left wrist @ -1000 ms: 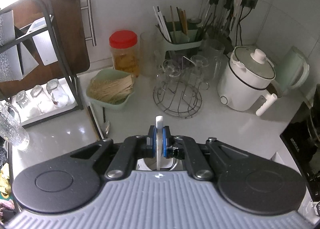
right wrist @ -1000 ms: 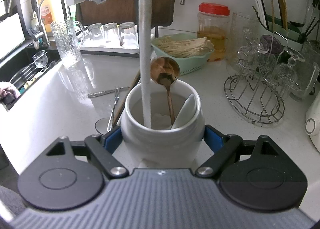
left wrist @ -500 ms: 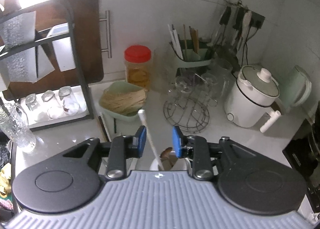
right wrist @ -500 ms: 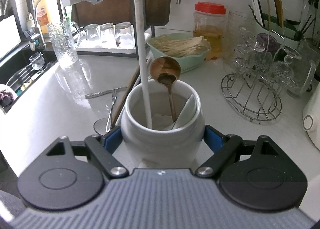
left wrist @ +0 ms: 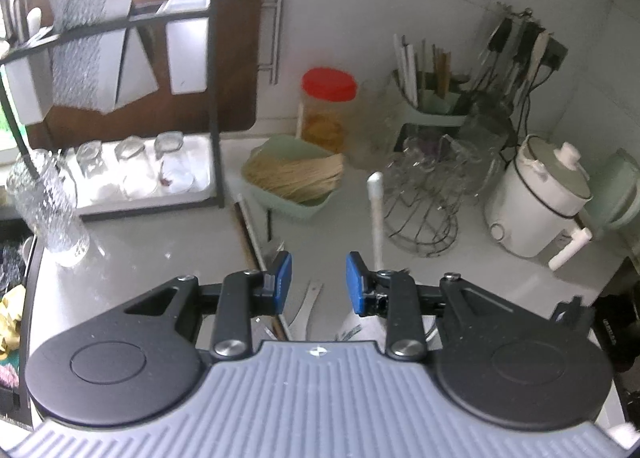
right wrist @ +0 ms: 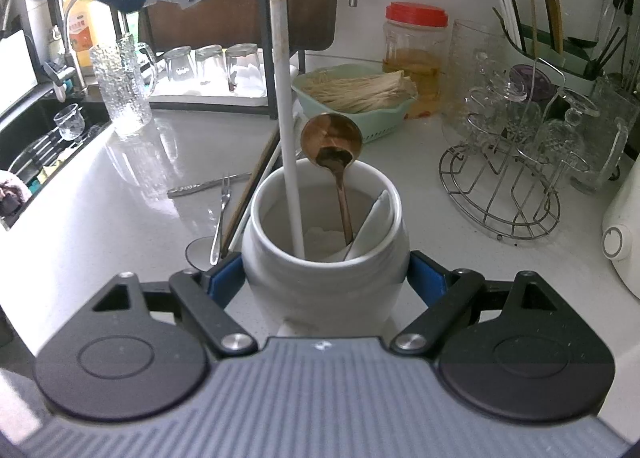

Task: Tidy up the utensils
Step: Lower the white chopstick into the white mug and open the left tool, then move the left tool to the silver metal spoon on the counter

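Nearby, orange-labelled bottle (right wrist: 82,31), writing unreadable

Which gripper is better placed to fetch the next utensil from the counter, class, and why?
Left. The left gripper is open and empty above the loose utensils, while the right gripper is shut on the white jar, steadying it.

Home kitchen (sink (right wrist: 48,137), rice cooker (left wrist: 536,197))
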`<act>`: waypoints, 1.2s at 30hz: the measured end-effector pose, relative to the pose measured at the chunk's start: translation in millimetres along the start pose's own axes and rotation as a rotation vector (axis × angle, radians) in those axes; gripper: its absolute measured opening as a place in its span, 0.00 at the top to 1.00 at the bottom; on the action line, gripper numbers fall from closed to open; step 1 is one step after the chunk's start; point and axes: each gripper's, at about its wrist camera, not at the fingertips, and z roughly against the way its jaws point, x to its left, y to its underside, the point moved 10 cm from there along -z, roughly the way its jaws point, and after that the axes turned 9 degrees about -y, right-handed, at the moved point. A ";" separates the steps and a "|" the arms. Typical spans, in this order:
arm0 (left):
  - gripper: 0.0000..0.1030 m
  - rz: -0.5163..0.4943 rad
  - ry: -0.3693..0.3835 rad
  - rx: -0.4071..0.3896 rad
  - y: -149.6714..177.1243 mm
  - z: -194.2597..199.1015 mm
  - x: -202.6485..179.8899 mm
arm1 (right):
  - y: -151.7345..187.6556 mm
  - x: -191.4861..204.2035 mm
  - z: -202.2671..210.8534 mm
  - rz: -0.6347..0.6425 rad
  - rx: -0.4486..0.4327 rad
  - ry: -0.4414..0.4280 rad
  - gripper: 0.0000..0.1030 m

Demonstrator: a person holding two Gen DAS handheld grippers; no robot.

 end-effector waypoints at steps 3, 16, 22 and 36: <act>0.67 0.005 -0.006 0.010 8.1 -8.3 10.0 | 0.1 0.0 -0.3 -0.004 0.001 0.008 0.13; 0.67 0.036 0.009 0.086 43.7 -48.9 51.6 | 1.9 0.1 1.5 -0.042 0.007 0.066 0.13; 0.67 0.070 0.043 0.106 54.3 -65.3 66.6 | 3.7 -1.3 3.8 -0.086 0.007 0.113 0.13; 0.67 -0.049 0.129 0.111 60.7 -136.6 60.6 | 7.0 -7.0 5.6 -0.201 0.012 0.231 0.13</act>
